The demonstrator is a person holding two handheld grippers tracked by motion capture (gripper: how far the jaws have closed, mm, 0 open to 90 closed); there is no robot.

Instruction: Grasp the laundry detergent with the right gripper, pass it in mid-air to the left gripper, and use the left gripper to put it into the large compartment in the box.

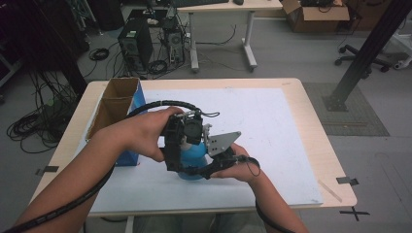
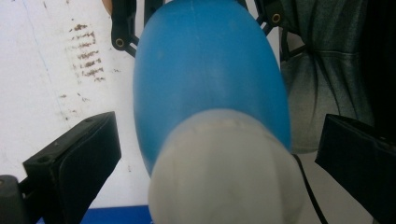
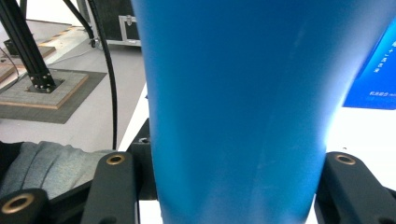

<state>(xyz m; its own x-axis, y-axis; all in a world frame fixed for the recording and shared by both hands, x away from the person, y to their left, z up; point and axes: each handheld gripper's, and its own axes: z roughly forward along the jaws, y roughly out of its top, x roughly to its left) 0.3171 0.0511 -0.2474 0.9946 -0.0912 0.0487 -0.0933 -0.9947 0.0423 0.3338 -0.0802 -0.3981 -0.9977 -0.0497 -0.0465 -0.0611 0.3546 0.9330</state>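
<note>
Item one: blue bottle (image 1: 193,158) with a whitish cap (image 2: 219,172), standing near the front middle of the table (image 1: 291,141), on the white sheet (image 1: 272,121).

Item two: my right hand-held gripper (image 1: 221,162). Its jaws are pinched on the bottle's lower body from the right side; in the right gripper view the blue wall (image 3: 238,107) sits wedged between them.

Item three: my left hand-held gripper (image 1: 182,138). It comes in from above, looking down the bottle's long axis, which runs upright. Its jaws stand spread, one on each side of the cap and clear of it. The cap lies straight ahead between them, so I judge the left is the one to close next, probably to grip or twist the cap.

Item four: open cardboard box (image 1: 114,104) with blue sides, at the table's left edge, just beside my left hand (image 1: 145,131). Two compartments; I see nothing inside either.
</note>
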